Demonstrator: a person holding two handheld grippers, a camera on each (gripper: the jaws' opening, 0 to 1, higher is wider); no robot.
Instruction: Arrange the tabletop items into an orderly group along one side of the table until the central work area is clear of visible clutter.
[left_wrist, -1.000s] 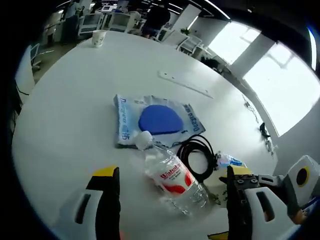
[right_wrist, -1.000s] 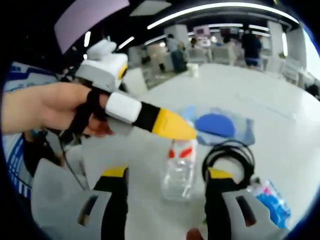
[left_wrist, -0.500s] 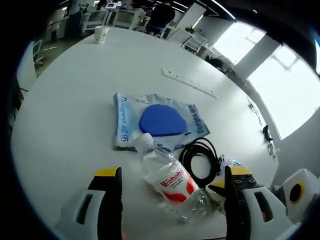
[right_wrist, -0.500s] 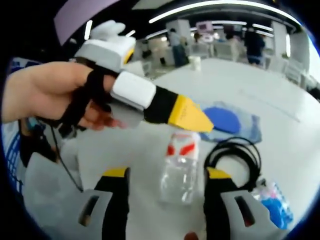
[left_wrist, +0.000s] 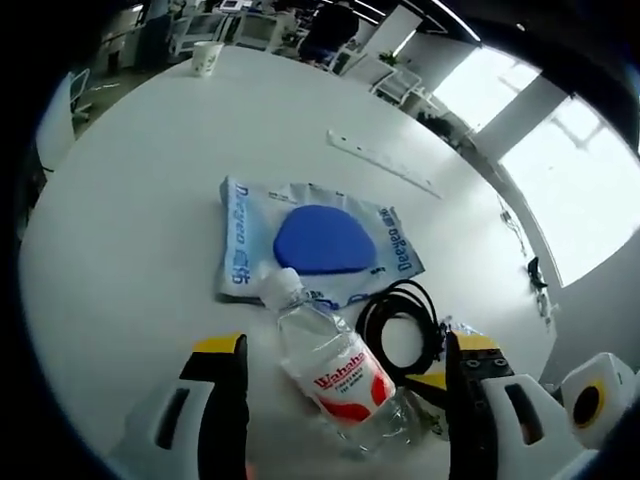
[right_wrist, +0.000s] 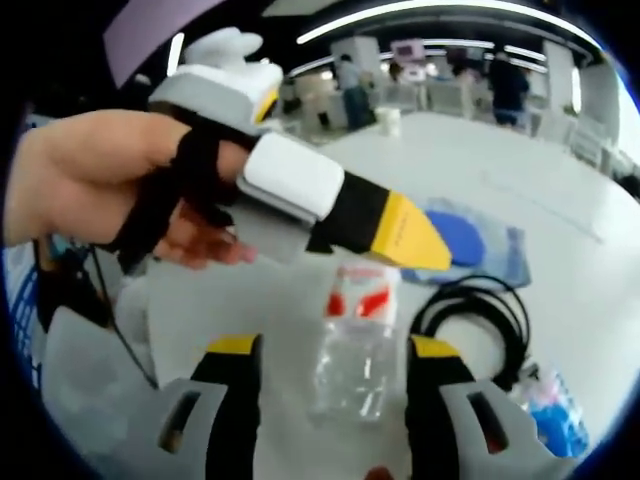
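1. Left gripper view: the left gripper (left_wrist: 340, 400) hangs over the white desk (left_wrist: 130, 230), jaws spread and empty, straddling a water bottle (left_wrist: 330, 365) lying on its side, cap towards a blue wipes packet (left_wrist: 315, 245).
2. A coiled black cable (left_wrist: 400, 325) lies just beside the bottle.
3. Right gripper view: the right gripper (right_wrist: 330, 395), jaws likewise released, faces the same bottle (right_wrist: 350, 340).
4. Judgement: lower squarely across the bottle's labelled middle, keeping clear of the cable, and close only once both jaws flank it.
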